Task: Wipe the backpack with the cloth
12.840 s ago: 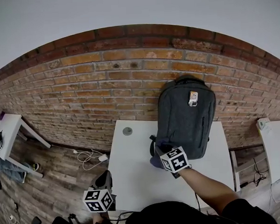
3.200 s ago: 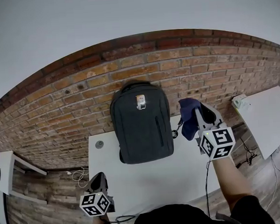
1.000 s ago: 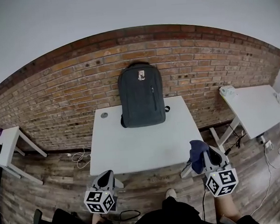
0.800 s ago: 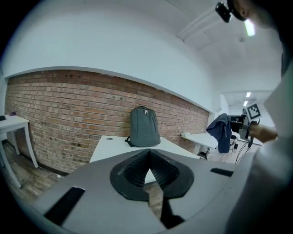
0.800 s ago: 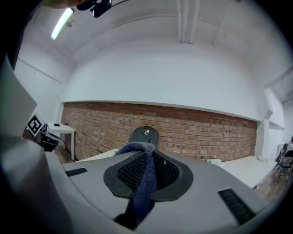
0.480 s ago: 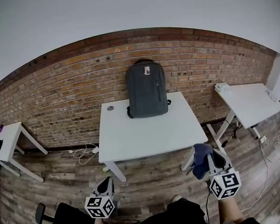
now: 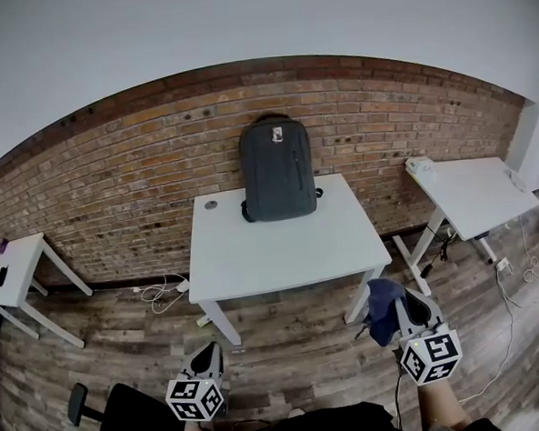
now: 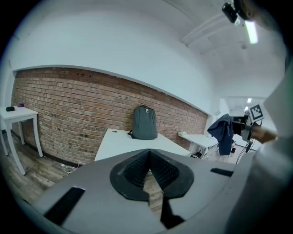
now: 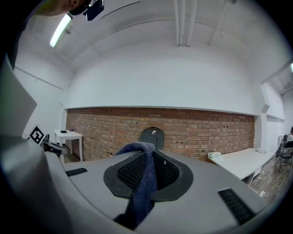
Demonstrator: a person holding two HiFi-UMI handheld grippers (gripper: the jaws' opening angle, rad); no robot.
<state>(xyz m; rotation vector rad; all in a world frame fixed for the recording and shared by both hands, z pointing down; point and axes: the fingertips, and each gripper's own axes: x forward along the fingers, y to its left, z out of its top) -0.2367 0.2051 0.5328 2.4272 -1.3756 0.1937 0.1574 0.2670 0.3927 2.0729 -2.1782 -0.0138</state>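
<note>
The backpack [image 7: 277, 169] stands upright at the back edge of the white table [image 7: 281, 255], in the upper middle of the head view, its back against the brick wall [image 7: 112, 174]. It has kept that spot throughout, but it looks far smaller than before, and the whole table now shows with wooden floor [image 7: 287, 355] in front of it.

About thirteen seconds ago the right gripper [image 7: 398, 301] pressed the cloth [image 7: 381, 305] to the backpack's lower left corner. Now it sits at the lower right of the frame, over the floor and well apart from both table and backpack. Its jaws are clamped on the dark blue cloth, which folds over the pads and hangs down between them.

The left gripper [image 7: 205, 358] stays at the lower left, as in every earlier frame, its jaws closed together with nothing between them.
</note>
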